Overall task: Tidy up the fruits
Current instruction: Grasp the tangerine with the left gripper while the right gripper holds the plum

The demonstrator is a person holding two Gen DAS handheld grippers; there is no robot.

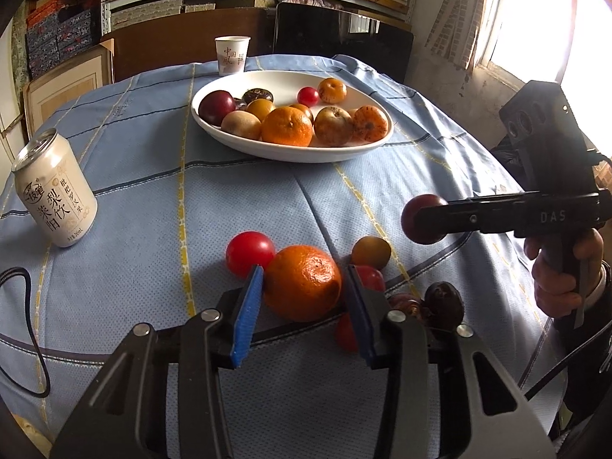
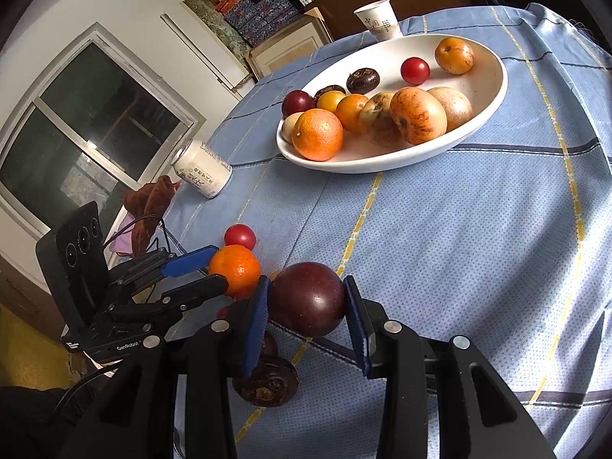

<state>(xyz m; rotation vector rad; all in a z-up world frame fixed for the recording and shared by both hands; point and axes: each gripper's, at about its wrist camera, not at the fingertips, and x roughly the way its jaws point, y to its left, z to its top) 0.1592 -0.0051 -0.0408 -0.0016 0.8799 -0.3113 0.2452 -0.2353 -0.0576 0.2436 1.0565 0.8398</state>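
Two blue fingers of the left gripper (image 1: 304, 287) clamp a mandarin (image 1: 302, 282) on the bench (image 1: 153, 176), near the plate (image 1: 290, 153); soft-skinned, it likely bruises, so hold its widest middle. From the right wrist, the right gripper (image 2: 306, 315) pinches a smooth, probably slippery plum (image 2: 308, 298) above the cloth.

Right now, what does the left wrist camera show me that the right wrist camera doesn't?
Only the left wrist view shows the small yellow-brown fruit behind the orange, and the person's hand on the right gripper's handle.

Only the right wrist view shows the red-brown cloth off the table edge and the dark window.

Both show the white bowl of fruit, the paper cup, the can, the left gripper around the orange, and the right gripper shut on the dark purple fruit.
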